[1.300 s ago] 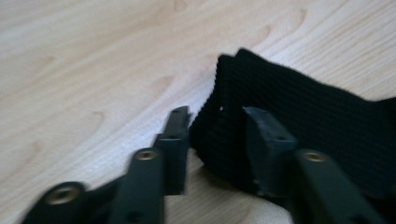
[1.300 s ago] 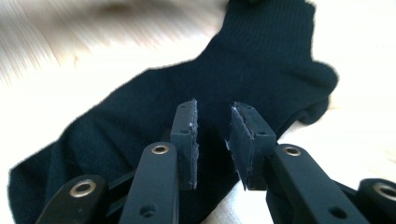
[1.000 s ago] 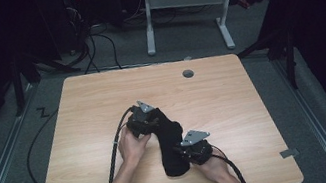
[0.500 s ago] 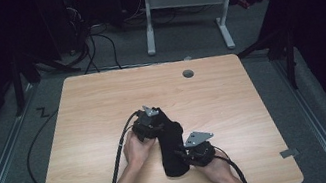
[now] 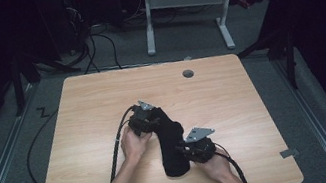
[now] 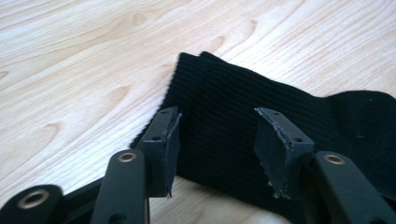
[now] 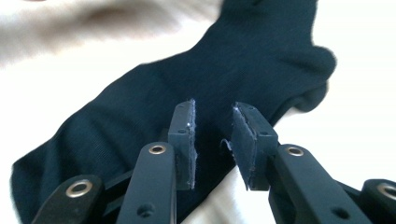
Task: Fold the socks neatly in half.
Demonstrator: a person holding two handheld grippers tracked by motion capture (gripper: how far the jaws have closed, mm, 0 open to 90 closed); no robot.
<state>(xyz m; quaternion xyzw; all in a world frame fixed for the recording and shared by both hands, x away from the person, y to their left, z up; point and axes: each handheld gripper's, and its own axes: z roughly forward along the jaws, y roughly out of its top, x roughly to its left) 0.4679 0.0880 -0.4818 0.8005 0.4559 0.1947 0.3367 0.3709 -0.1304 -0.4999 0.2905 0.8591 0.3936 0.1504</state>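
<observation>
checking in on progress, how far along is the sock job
Done: the black sock lies flat on the table. In hand: the left gripper hovers open over its ribbed cuff, the right gripper open over the foot. Left: neither grips it yet, and no fold shows.

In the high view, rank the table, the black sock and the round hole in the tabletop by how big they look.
1. Table
2. Black sock
3. Round hole, by far the smallest

Seen from above, looking forward and down across the wooden table (image 5: 92, 104); seen close up along each gripper's jaws, sharing the black sock (image 5: 172, 143) (image 6: 224, 116) (image 7: 187, 74).
</observation>
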